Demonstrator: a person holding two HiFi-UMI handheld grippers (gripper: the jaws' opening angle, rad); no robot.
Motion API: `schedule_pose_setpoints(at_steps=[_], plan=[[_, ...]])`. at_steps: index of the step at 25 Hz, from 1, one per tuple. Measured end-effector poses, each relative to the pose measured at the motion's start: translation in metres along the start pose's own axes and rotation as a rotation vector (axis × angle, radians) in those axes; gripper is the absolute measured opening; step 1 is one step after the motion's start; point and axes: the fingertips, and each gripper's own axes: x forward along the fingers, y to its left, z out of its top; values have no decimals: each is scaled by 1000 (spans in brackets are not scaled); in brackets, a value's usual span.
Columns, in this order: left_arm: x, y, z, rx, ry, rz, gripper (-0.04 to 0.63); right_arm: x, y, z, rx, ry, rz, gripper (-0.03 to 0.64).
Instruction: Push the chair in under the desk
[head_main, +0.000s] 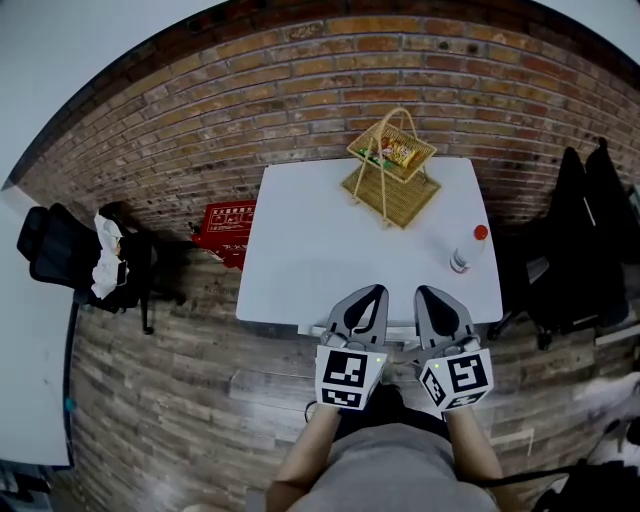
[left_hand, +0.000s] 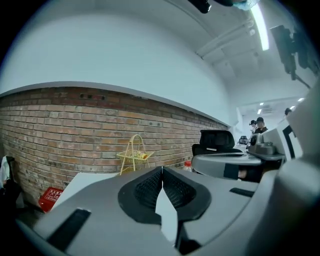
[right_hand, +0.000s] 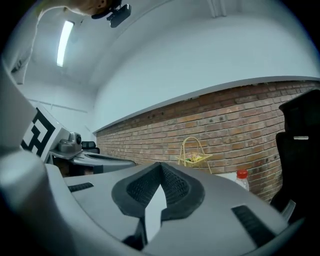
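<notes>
Chair back (head_main: 386, 402) parallel to desk (head_main: 300, 265) front edge

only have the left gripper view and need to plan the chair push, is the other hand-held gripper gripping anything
observer: no, the right hand-held gripper is shut with nothing between its jaws
operator: where's it held
observer: beside the left hand-held gripper, both over the near edge of the desk
operator: any chair on my left
observer: yes, a black chair stands apart from the desk on that side, a white cloth draped over it
</notes>
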Motion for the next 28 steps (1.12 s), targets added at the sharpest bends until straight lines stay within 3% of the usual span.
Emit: schedule_pose_setpoints(at_steps=[28], plan=[[6, -1, -4, 18, 29, 39, 17, 5, -9, -6, 27, 27, -8, 15]])
